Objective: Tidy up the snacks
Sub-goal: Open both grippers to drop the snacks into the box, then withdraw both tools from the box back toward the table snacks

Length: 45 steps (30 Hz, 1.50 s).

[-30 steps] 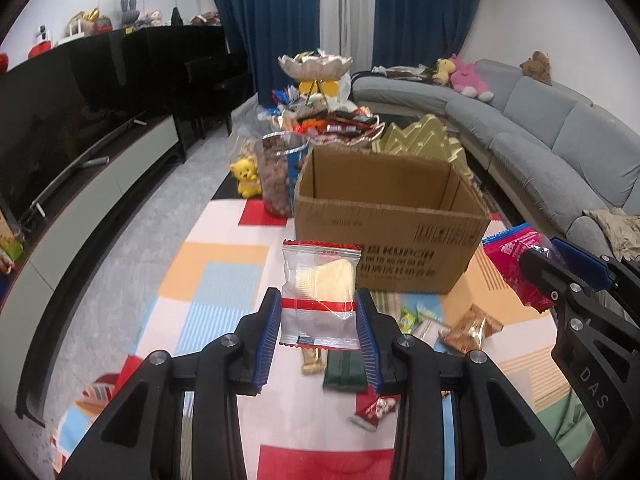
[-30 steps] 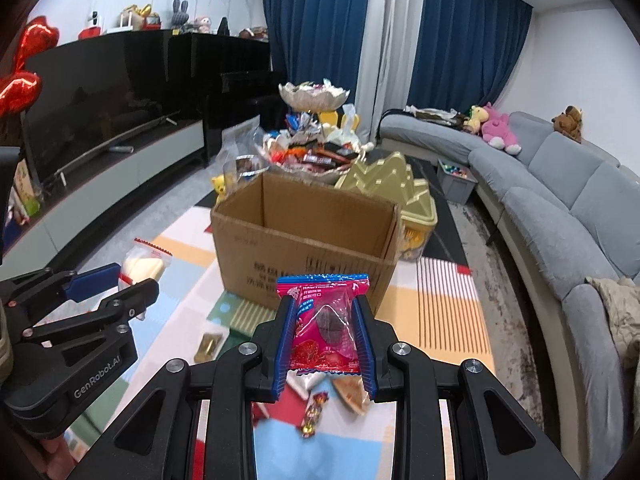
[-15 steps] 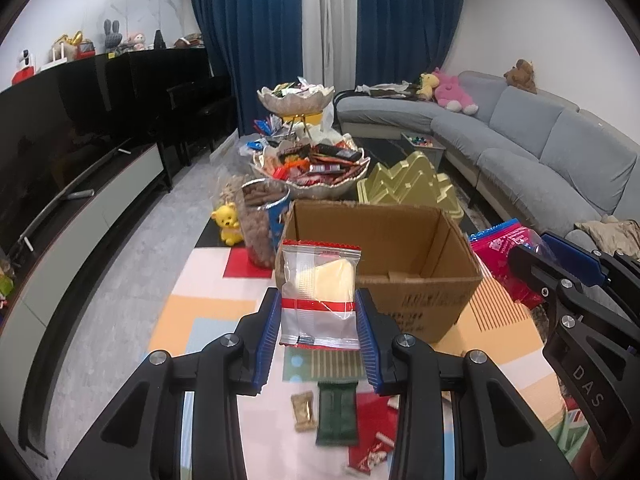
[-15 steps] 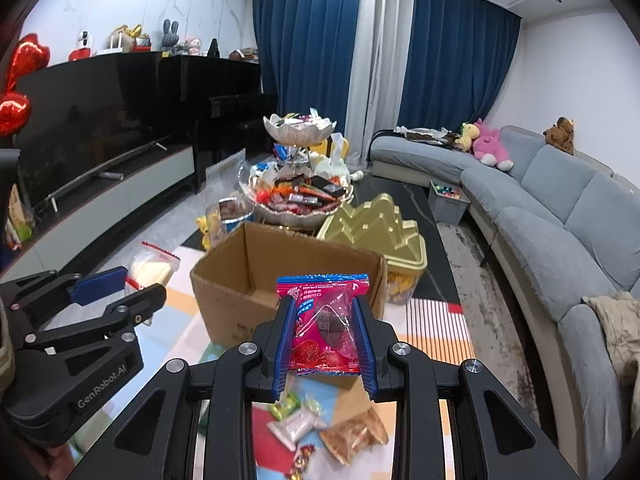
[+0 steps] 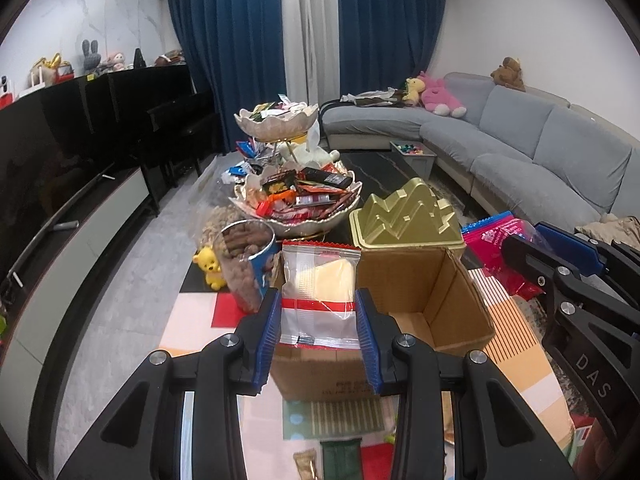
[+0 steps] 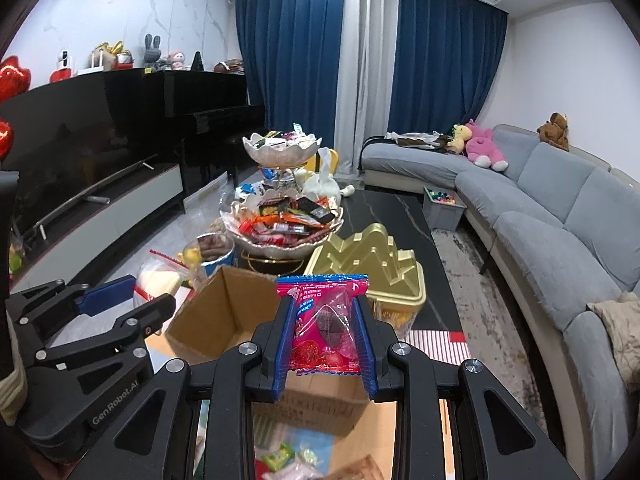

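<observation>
Two packets, one per gripper. Your left gripper is clamped on a clear packet with a pale yellow snack inside; its lower edge sits between the blue pads, the rest sticks up toward 12 o'clock. Your right gripper is clamped on a pink packet; its print is too small to read. One open cardboard box sits just past both packets, its front wall partly hidden by the left jaws and the printing on it unreadable. One gold mountain-shaped lid at 1 o'clock behind the box, one two-tier snack bowl stand at 12, one jar of brown snacks at 11. Loose wrappers at 6 o'clock are blurred and cut off by the gripper bodies.
</observation>
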Tool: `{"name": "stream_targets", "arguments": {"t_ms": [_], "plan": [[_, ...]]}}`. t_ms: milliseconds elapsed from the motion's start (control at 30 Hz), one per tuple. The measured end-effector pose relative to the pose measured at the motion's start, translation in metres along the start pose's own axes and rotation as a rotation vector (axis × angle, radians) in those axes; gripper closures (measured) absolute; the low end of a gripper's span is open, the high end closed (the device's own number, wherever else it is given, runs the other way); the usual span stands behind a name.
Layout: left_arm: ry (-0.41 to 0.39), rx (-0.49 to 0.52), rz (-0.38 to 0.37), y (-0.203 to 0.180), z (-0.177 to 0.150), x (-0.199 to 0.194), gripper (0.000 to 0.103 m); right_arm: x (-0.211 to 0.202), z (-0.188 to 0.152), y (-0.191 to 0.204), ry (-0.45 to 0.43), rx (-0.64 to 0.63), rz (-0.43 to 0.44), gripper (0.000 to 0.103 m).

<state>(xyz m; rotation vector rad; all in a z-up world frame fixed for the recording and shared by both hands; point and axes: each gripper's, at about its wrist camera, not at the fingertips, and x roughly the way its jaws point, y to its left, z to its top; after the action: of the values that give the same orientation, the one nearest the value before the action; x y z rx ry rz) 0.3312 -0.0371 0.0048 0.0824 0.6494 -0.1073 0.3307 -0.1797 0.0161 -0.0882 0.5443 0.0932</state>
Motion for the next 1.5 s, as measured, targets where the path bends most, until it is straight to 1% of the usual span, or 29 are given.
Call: {"name": "stream_targets", "arguments": {"t_ms": [133,267,567,800,867,900,933,967,1000,1033,1067,1133,1300,1500], "plan": [[0.007,0.008,-0.009,0.0,0.01,0.017,0.066,0.015,0.004,0.0,0.011,-0.001,-0.006,0.073],[0.023,0.014,-0.014,0.001,0.013,0.032,0.066,0.03,0.004,-0.002,0.03,0.004,-0.008,0.073],[0.083,0.009,-0.032,0.002,0.01,0.066,0.066,0.056,0.004,-0.002,0.066,0.006,-0.006,0.073],[0.112,0.01,-0.055,0.002,0.008,0.076,0.065,0.071,0.006,-0.003,0.09,0.011,0.013,0.072],[0.113,0.012,-0.056,0.002,0.008,0.076,0.063,0.072,0.006,-0.005,0.084,0.021,0.024,0.069],[0.113,0.012,-0.053,0.002,0.008,0.075,0.059,0.072,0.007,-0.006,0.082,0.024,0.023,0.062],[0.112,0.01,-0.048,0.002,0.009,0.075,0.052,0.072,0.007,-0.006,0.08,0.024,0.02,0.057],[0.11,0.007,-0.045,0.002,0.009,0.074,0.049,0.071,0.007,-0.007,0.075,0.026,0.012,0.044],[0.107,0.002,-0.041,0.004,0.009,0.073,0.043,0.07,0.008,-0.008,0.069,0.029,0.003,0.035],[0.103,-0.004,-0.034,0.005,0.009,0.071,0.038,0.068,0.008,-0.009,0.061,0.032,-0.006,0.032],[0.101,-0.007,-0.027,0.007,0.009,0.071,0.036,0.067,0.008,-0.009,0.058,0.033,-0.013,0.029],[0.096,-0.013,-0.009,0.01,0.01,0.069,0.029,0.065,0.009,-0.011,0.058,0.037,-0.026,0.027],[0.081,-0.028,0.019,0.015,0.014,0.059,0.021,0.057,0.012,-0.016,0.055,0.06,-0.035,0.027],[0.058,-0.034,0.031,0.017,0.019,0.042,0.021,0.039,0.016,-0.018,0.031,0.059,-0.044,0.027]]}}
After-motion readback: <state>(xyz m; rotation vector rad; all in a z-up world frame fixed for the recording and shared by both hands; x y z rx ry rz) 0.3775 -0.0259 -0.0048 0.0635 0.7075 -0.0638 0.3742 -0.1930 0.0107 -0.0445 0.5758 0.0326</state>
